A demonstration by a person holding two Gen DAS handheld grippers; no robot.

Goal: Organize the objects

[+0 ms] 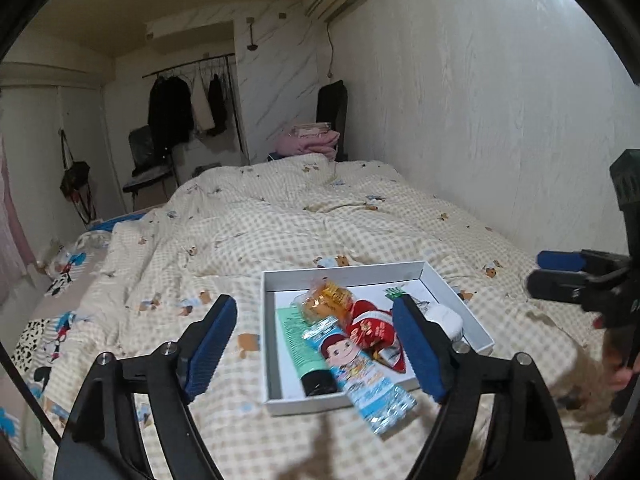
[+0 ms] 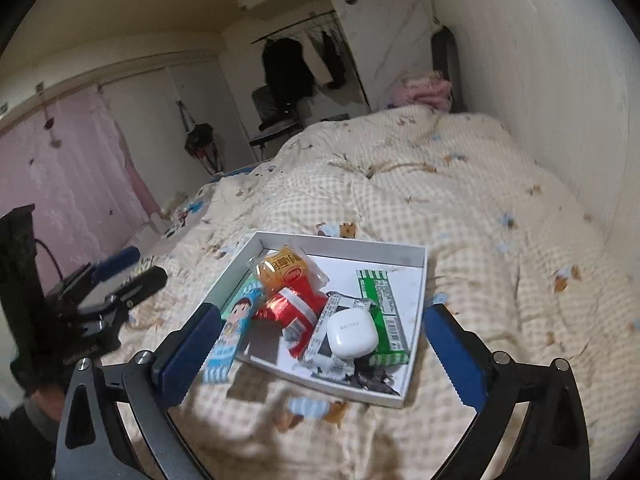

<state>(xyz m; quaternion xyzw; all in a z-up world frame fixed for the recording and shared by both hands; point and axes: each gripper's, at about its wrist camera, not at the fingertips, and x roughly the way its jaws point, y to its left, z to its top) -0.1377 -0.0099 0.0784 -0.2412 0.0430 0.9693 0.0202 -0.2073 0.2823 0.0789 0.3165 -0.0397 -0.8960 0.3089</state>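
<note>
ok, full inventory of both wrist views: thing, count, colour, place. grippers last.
box: 1, white, open, on the bed
cartoon packet: 1, light blue, sticking out over the box's near edge
orange snack pack: 1, orange, far end of box
red packet: 1, red, middle of box
earbud case: 1, white, on the wrappers in the box
green packet: 1, green and white, right side of box
tube: 1, mint green with black cap, left side of box
quilt: 1, cream check, covering bed
left gripper: 1, black with blue pads, open, empty
right gripper: 1, same, open, empty
</note>
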